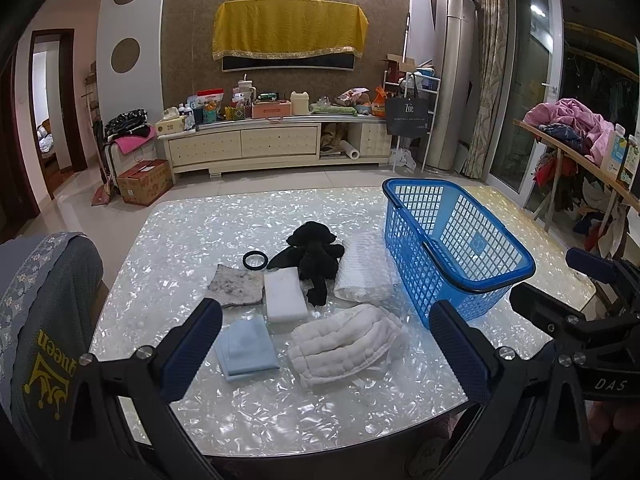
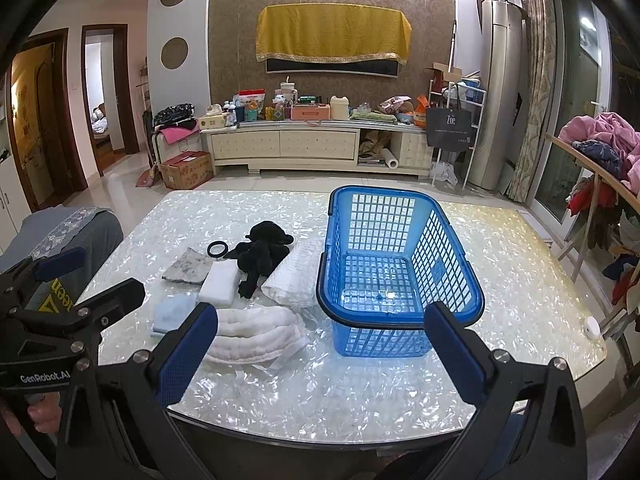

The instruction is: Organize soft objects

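Both grippers hover at the near edge of the tabletop [image 1: 248, 412], jaws spread wide, nothing held. Left gripper [image 1: 326, 344] faces the cluster of soft items; right gripper [image 2: 320, 344] faces the basket [image 2: 400, 276]. Basket: blue plastic lattice, upright, empty, standing at the right of the cluster, long axis running away from the grippers. Soft items all lie on the tabletop, left of the basket: quilted white pad [image 1: 346, 344] nearest, directly ahead of the left gripper, long axis roughly crosswise; light blue cloth [image 1: 248, 346] just left of it; white sponge [image 1: 285, 294] and grey rag [image 1: 238, 285] behind; black plush [image 1: 316, 258] further back, touching the sponge; white rolled cloth [image 1: 362, 276] between plush and basket. A black ring [image 1: 255, 260] lies beside the plush; looks rigid, probably not part of the sort. Judgement: no item moved yet; pad is the obvious first pick, the left gripper squarely on it, the right one close too, then carry rightward into the basket.
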